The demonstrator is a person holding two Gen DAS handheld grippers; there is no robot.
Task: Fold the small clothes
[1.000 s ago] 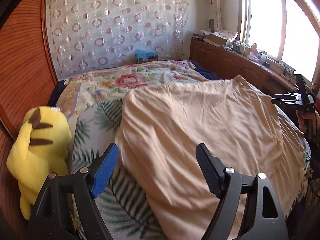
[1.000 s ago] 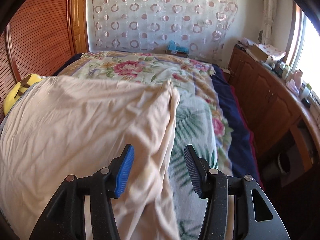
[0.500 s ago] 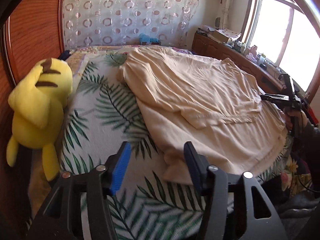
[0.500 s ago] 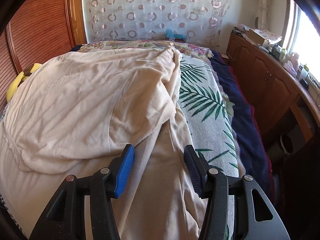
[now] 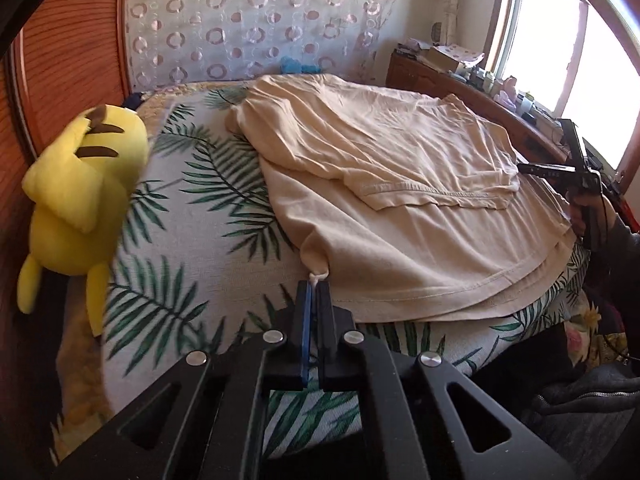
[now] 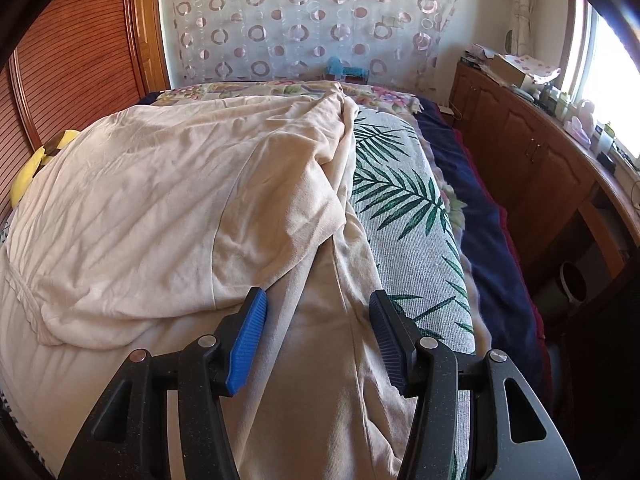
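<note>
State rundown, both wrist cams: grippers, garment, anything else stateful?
left gripper: shut on a pinched corner of the beige garment, jaws just closed.
right gripper: open, garment beneath the jaws, pads not pressing it.
beige garment: lying on the bed, upper part folded over the lower, wrinkled.
yellow plush toy: lying on its side at the bed edge.

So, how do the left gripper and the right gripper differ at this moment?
The left gripper is shut, pinching a corner of the beige garment; the right gripper is open and grips nothing. The left gripper's jaws have just been closing with cloth between them; the right gripper's jaws stand apart above the garment's side. Both point downward at the same garment on the bed.
</note>
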